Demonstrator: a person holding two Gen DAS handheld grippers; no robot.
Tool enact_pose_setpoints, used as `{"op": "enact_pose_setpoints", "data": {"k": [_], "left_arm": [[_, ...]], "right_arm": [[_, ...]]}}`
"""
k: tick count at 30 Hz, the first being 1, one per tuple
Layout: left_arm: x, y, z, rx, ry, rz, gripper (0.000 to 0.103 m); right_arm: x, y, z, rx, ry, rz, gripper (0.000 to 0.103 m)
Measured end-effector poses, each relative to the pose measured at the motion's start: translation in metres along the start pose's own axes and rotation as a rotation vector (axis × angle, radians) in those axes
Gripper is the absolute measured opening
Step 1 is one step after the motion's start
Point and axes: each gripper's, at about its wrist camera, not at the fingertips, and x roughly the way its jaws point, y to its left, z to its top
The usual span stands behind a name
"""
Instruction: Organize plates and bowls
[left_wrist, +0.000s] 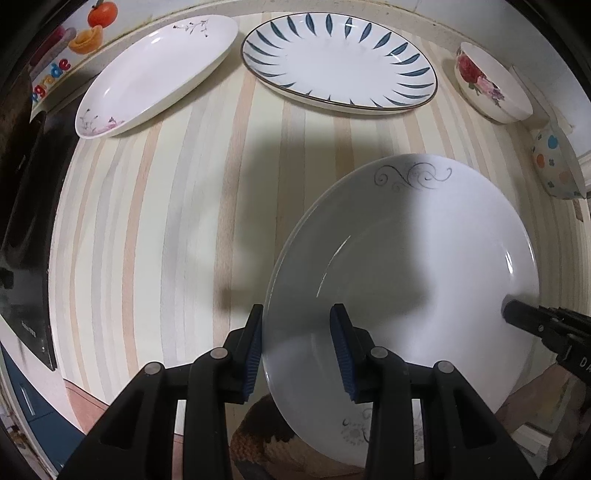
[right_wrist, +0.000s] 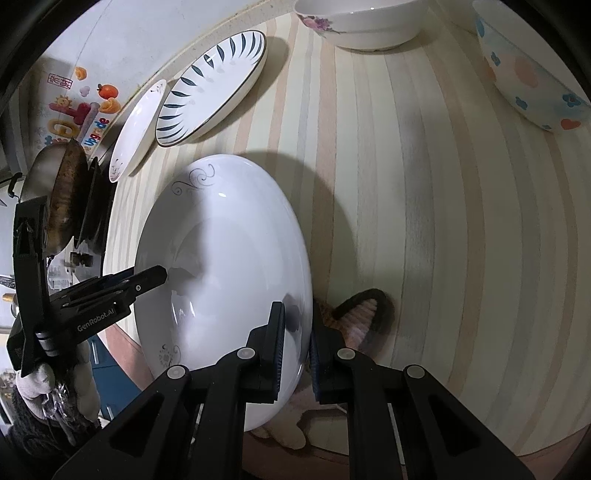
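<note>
Left wrist view: the left gripper (left_wrist: 297, 350) was seen clamped on the near rim of the white scroll plate (left_wrist: 424, 258); the right gripper (right_wrist: 297, 345) was clamped on the opposite rim. The plate was held tilted just above the striped tabletop (left_wrist: 166, 221), not yet stacked. Beyond, the leaf-pattern plate (left_wrist: 340, 62) and oval floral plate (left_wrist: 155, 74) lay separate; the rose bowl (left_wrist: 491, 86) and spotted bowl (left_wrist: 557, 166) remained unnested. Sorting was judged barely begun.

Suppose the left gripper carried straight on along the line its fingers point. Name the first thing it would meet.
The left gripper points down, its jaws astride the rim of the white plate. Straight on, it would probably meet the striped tabletop just beyond its outer finger, though depth there is unclear.
</note>
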Motion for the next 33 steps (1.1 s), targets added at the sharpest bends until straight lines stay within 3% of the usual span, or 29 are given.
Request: {"op": "enact_pose_setpoints", "data": {"k": [7,10,14,19,25,29,33], "left_arm": [[0.000,-0.005,0.007,0.027,0.010,-0.002,0.033],[-0.025,0.008,0.017,-0.001,-0.035,-0.002,0.033],[-0.069,0.050,0.039,-0.092,-0.140,-0.002,0.034],[-0.069,0.121,0.078,-0.280,-0.174,-0.032,0.036],[-0.025,0.186,0.102,-0.466,-0.111,-0.090,0.036],[-0.007,0.204,0.113,-0.519,-0.102,-0.091,0.036],[0.007,0.219,0.120,-0.553,-0.092,-0.087,0.036]], "right_arm": [[0.008,-0.002,0.001,0.039,0.045,0.001,0.017],[-0.004,0.001,0.004,0.056,0.069,-0.020,0.017],[-0.054,0.025,0.018,0.023,-0.012,-0.063,0.018],[-0.079,0.099,0.067,-0.108,-0.117,-0.026,0.046],[-0.014,0.192,0.159,-0.255,-0.135,0.029,0.046],[0.046,0.236,0.224,-0.341,-0.107,-0.006,0.046],[0.093,0.258,0.267,-0.384,-0.067,-0.060,0.046]]}}
